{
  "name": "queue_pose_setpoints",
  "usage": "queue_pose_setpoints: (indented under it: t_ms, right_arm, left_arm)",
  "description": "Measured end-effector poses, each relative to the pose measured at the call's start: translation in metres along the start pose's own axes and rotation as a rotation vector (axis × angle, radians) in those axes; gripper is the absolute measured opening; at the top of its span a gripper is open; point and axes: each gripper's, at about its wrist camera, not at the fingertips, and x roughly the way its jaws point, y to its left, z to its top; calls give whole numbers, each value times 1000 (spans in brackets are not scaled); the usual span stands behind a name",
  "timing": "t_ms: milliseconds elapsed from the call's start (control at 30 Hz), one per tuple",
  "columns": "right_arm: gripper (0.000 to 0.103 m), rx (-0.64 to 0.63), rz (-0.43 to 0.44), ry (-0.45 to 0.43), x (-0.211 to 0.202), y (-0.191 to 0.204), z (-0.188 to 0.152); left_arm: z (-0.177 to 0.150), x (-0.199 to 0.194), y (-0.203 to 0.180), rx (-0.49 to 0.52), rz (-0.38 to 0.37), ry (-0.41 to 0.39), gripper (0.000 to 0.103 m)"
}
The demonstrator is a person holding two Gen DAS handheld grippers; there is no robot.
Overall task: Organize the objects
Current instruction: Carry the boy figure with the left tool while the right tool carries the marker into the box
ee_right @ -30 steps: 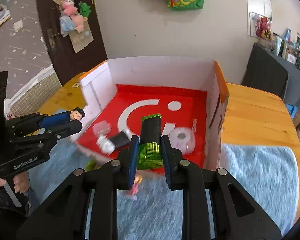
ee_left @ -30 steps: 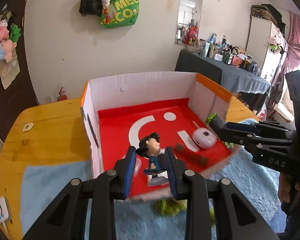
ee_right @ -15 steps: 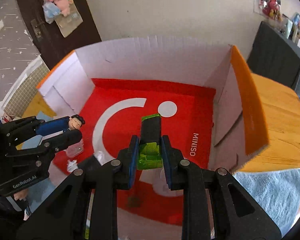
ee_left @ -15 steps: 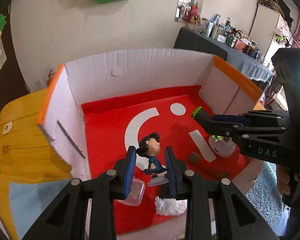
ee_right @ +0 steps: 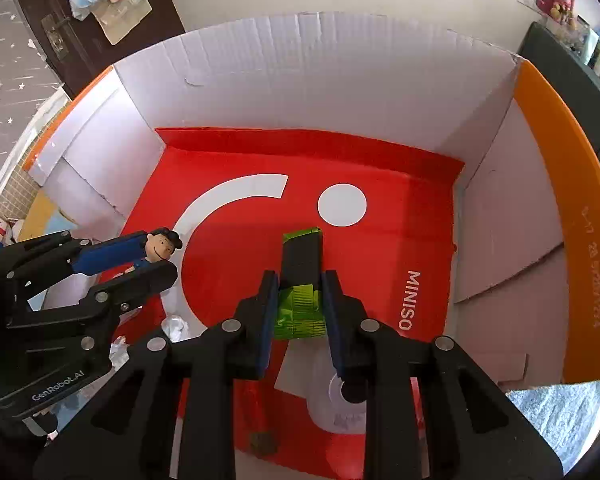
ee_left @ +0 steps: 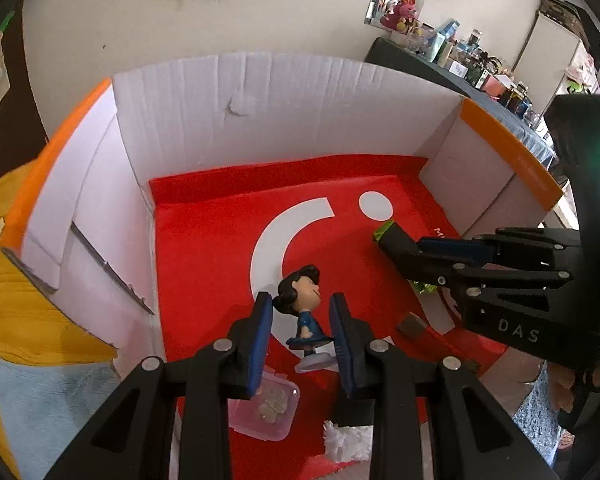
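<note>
My left gripper (ee_left: pixel 300 316) is shut on a small figurine (ee_left: pixel 304 312) with black hair and a blue dress, held over the red floor of the cardboard box (ee_left: pixel 260 96). The figurine also shows in the right wrist view (ee_right: pixel 160 246). My right gripper (ee_right: pixel 300 292) is shut on a green and black block (ee_right: pixel 302 276), held inside the box (ee_right: pixel 340 80) above its red floor; the block's tip also shows in the left wrist view (ee_left: pixel 384 232).
On the box floor lie a pink lidded case (ee_left: pixel 268 404), a white fluffy piece (ee_left: pixel 346 442), a white round device (ee_right: pixel 340 400) and a small brown piece (ee_left: pixel 412 326). The box has tall white walls with orange rims (ee_right: pixel 560 200). The wooden table (ee_left: pixel 16 320) carries a blue cloth.
Both grippers have moved forward and down, deeper into the box, each still holding its object. The box walls now fill both views.
</note>
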Motion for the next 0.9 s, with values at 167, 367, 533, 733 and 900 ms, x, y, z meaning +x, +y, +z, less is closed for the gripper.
queue_pose_setpoints:
  t_ms: [167, 367, 533, 733, 900]
  right_arm:
    - [21, 7, -5, 17, 3, -5, 0]
    - [21, 17, -5, 29, 1, -12, -2]
    - [22, 20, -1, 42, 1, -13, -4]
    - [22, 22, -2, 45, -1, -15, -5]
    - [22, 25, -3, 46, -4, -12, -1]
  left_arm:
    - [0, 7, 7, -34, -22, 27, 31]
    - [1, 13, 8, -52, -33, 36, 31]
    - [0, 12, 7, -42, -24, 38, 31]
    - [0, 11, 5, -38, -15, 40, 31]
    - [0, 10, 6, -39, -15, 41, 31]
